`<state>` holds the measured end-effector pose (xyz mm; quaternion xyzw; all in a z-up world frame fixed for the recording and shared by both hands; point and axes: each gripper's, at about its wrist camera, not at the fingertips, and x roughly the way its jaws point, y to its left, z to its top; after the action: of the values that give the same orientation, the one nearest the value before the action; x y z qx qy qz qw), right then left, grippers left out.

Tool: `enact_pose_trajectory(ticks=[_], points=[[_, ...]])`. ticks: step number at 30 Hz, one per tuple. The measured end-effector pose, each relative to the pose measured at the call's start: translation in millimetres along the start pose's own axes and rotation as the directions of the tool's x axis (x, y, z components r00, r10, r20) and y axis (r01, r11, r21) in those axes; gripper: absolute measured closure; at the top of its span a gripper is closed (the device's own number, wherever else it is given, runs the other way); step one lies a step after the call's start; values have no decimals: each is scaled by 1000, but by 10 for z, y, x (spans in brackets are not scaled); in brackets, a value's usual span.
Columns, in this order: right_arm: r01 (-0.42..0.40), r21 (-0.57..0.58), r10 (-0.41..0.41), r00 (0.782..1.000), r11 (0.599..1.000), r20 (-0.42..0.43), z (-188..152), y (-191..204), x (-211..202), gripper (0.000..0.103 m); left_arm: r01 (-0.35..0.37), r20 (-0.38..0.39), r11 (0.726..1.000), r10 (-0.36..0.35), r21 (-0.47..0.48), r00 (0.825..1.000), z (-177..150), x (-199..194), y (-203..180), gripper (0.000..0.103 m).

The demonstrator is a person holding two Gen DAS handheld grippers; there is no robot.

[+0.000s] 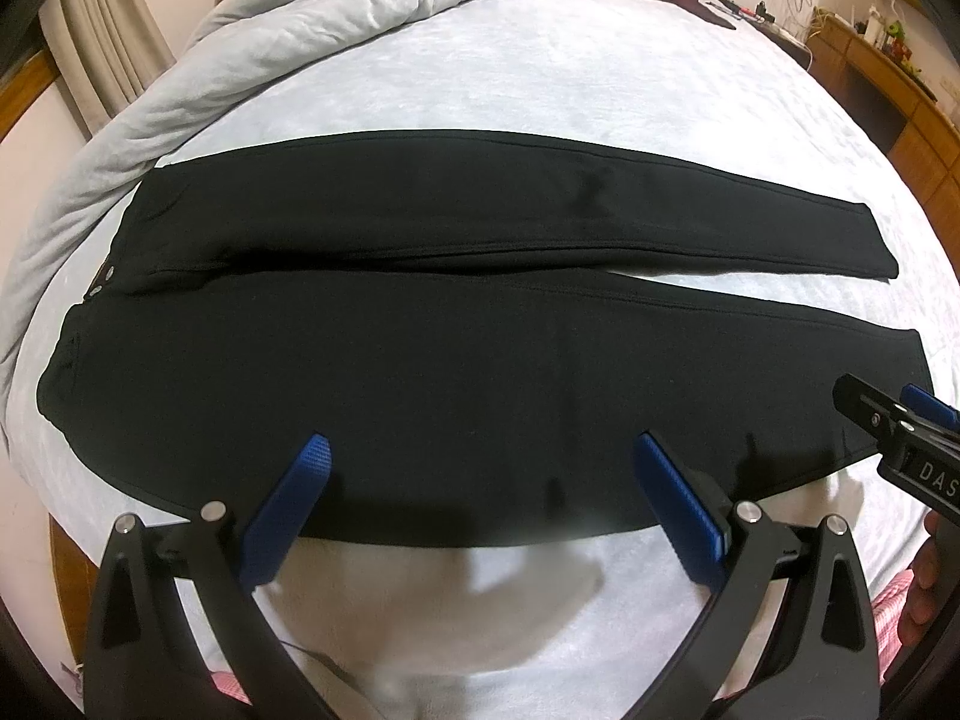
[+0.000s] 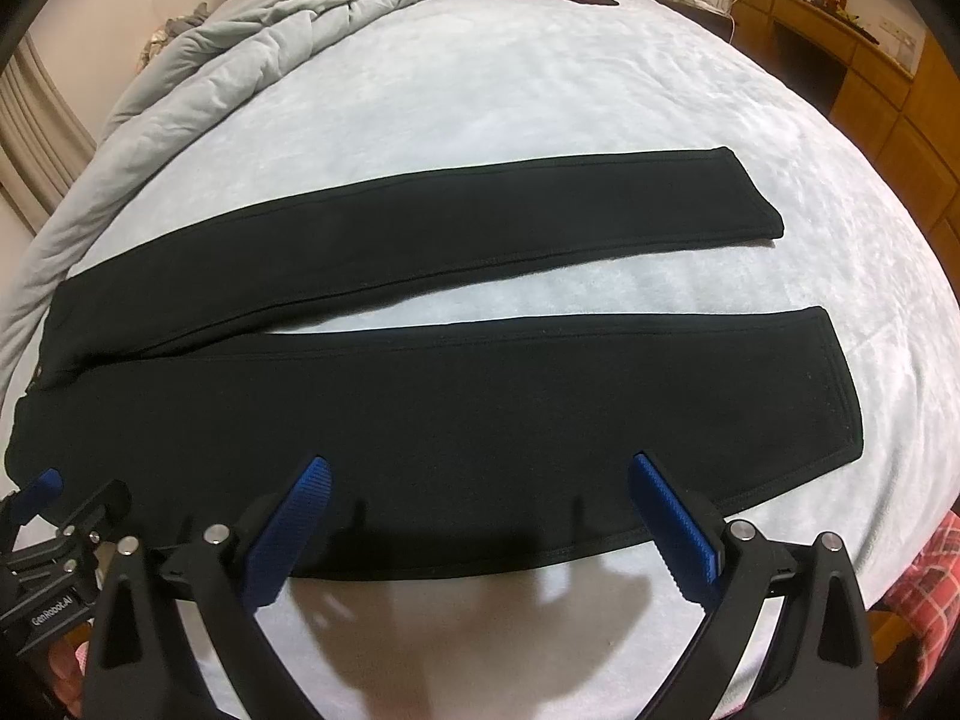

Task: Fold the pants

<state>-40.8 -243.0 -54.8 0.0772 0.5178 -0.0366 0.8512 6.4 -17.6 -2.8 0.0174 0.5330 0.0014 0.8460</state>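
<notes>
A: A bedroom: a bed [image 1: 540,78] under a pale sheet, a grey quilt [image 1: 258,24] bunched at its far left, wooden furniture off to the right. The pants [image 1: 480,360] lie flat across the middle of the bed, waist to the left, cuffs to the right.

B: And the tongs?

A: Both pairs hover at the near edge of the pants. The left tongs [image 1: 480,498] are spread wide with nothing between them, over the near leg toward the waist end. The right tongs [image 2: 480,516] are spread the same way, empty, over the near leg toward its cuff.

B: So the first fold has not begun?

A: I judge not: the legs lie side by side, with sheet showing between them toward the cuffs. I would pinch the near leg's outer edge at both ends, left by the waist and right by the cuff, lift evenly, and lay it over the far leg so the seams meet. Uneven lifting would likely drag the far leg askew.

B: Anything you cannot make out?

A: The black cloth swallows detail, so pockets and creases are hard to read. A few metal studs [image 1: 99,285] show at the waist, but the waistband's end curves out of sight. Whether the blue pads touch the fabric I cannot tell. Items on the furniture right of the pants are too small to name.
</notes>
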Motion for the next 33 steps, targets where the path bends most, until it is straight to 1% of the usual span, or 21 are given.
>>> enact_pose_trajectory(ticks=[21,24,27,29,30,31,33], points=[[-7,2,7,1000,1000,-4,-15,-2,15,4,-3,-2,1000,3,14,1000,11,18,-65,3],[-32,-3,32,999,999,-10,10,-34,35,4,2,-6,1000,-2,15,1000,24,24,-74,3],[-85,9,85,996,996,-7,179,-219,46,4,8,-5,1000,-8,31,1000,111,35,-115,3],[-101,42,100,995,994,20,473,-523,73,4,3,3,999,-3,52,1000,238,59,-173,3],[-90,48,89,996,995,24,587,-636,102,4,-1,5,998,1,65,1000,332,89,-213,3],[-58,51,57,998,997,22,781,-813,169,4,3,5,997,-3,71,1000,397,108,-242,3],[-14,48,13,1000,999,8,1115,-1114,316,4,28,-1,996,-28,87,1000,610,185,-340,3]])
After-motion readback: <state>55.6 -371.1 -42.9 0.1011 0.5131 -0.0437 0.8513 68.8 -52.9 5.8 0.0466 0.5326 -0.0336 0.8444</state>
